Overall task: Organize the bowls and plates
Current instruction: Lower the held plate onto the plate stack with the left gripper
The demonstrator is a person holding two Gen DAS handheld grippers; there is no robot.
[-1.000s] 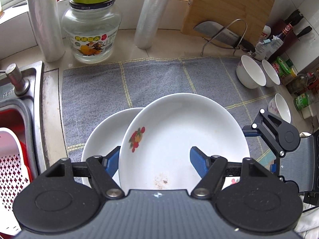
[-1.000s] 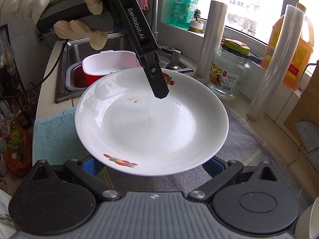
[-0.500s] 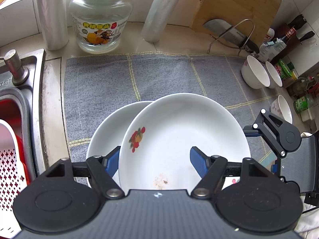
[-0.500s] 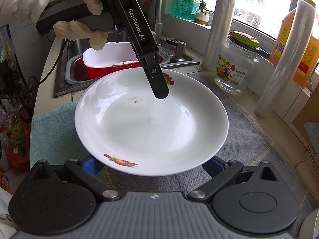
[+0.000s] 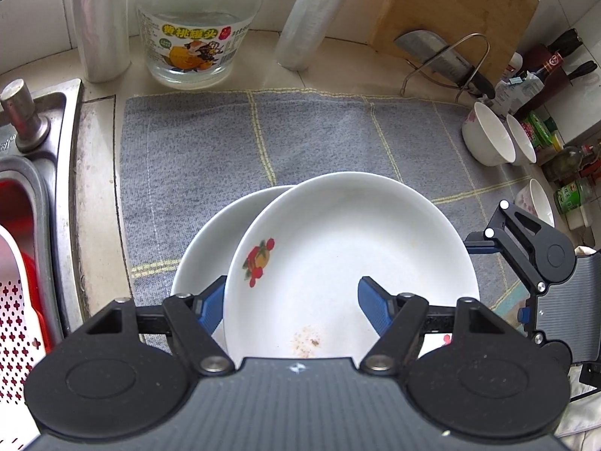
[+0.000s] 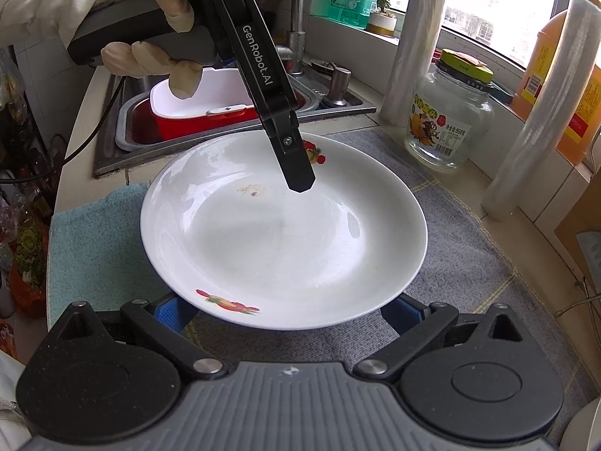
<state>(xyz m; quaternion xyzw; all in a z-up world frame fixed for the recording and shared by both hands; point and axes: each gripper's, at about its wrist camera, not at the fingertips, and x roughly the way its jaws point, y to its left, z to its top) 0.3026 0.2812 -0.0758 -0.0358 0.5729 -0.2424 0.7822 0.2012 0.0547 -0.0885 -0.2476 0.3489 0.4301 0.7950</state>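
Observation:
A white plate with a fruit print (image 5: 349,259) is held above the grey mat (image 5: 195,143), partly over a second white plate (image 5: 210,240) lying on the mat. My left gripper (image 5: 291,300) grips the upper plate's near rim, one finger (image 5: 375,310) above it and one under. In the right wrist view the same plate (image 6: 285,233) fills the middle, with the left gripper's finger (image 6: 296,167) on its far rim. My right gripper (image 6: 289,312) sits wide under the plate's near edge, fingers apart. Three white bowls (image 5: 486,139) stand at the mat's right edge.
A sink (image 5: 33,188) with a red and white colander (image 6: 203,101) lies left. A glass jar (image 5: 195,34), two film rolls (image 5: 311,18), a cutting board (image 5: 458,11) and a cleaver on a rack (image 5: 439,56) line the back. Bottles (image 5: 571,195) crowd the right.
Both grippers and the held plate have drawn back from the window and jar, toward the front of the counter. The grip on the plate is the same.

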